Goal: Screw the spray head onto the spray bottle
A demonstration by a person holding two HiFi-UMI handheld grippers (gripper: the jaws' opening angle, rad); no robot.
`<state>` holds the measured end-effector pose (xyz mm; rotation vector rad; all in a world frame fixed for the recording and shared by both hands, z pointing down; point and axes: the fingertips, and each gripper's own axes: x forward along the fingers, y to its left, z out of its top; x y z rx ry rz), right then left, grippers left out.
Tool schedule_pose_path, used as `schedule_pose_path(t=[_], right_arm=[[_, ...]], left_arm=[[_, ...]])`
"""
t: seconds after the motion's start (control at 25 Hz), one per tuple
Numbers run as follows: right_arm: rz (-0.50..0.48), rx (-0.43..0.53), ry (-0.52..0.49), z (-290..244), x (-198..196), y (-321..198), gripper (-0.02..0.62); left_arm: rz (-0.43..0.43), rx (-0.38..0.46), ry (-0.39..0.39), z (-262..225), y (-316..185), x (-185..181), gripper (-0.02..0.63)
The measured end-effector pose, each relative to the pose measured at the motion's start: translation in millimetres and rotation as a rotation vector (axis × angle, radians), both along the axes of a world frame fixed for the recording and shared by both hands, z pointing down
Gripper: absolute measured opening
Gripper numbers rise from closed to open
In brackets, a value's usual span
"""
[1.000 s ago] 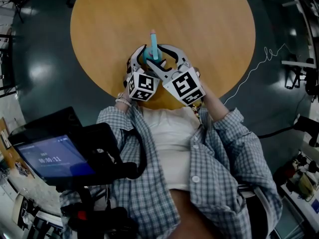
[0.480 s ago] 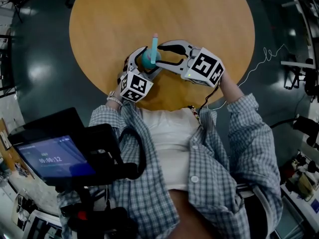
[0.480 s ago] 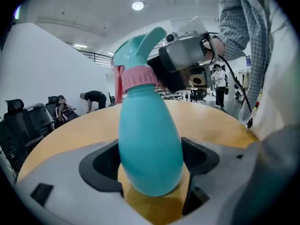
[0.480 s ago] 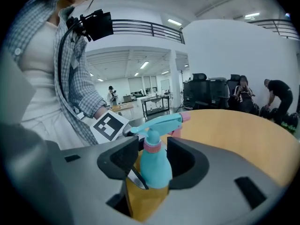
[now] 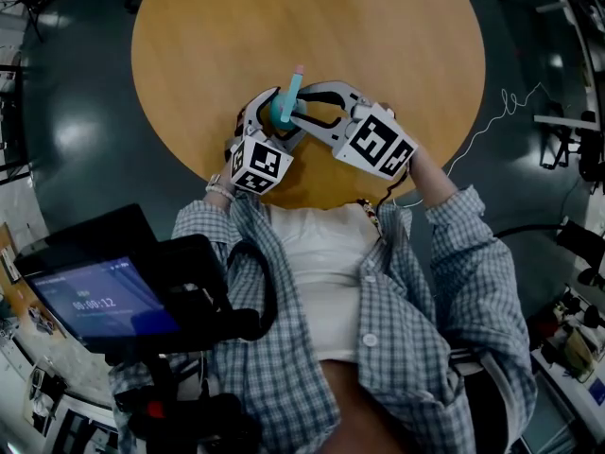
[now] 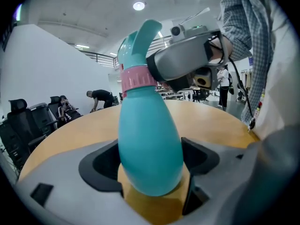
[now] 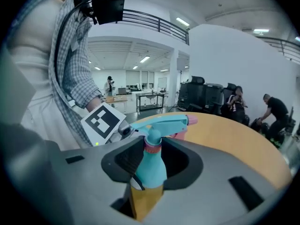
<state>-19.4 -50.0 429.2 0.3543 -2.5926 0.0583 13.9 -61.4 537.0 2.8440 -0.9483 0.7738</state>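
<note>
A teal spray bottle stands on the round wooden table near its front edge. My left gripper is shut on the bottle's fat body, a pad pressing on each side. The teal spray head with its pink nozzle tip sits on top, joined by a pink collar. My right gripper reaches in from the right at neck height. Its jaws have just been closing, and its pads now press on the collar. In the head view both grippers, left and right, meet at the bottle.
The table's front edge runs just below the grippers, with dark floor around it. A white cable lies on the floor to the right. A dark device with a lit screen sits at lower left. People and office chairs are far behind.
The right gripper has swung out to the right and turned, and its jaws have narrowed onto the collar. The spray head tip leans slightly more to the right. The left gripper has stayed on the bottle.
</note>
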Motion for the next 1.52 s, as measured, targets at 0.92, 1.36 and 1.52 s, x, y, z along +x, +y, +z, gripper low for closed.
schedule_pose_path(t=[0.92, 1.36, 1.52], right_arm=[[0.543, 0.048, -0.054, 0, 9, -8, 0.092], [0.217, -0.116, -0.073, 2, 19, 5, 0.158], [0.252, -0.14, -0.08, 13, 18, -4, 0.158]], left_arm=[[-0.175, 0.019, 0.002, 3, -14, 3, 0.393], [-0.03, 0.007, -0.001, 3, -8, 7, 0.393], [-0.017, 0.003, -0.002, 4, -6, 7, 0.393]])
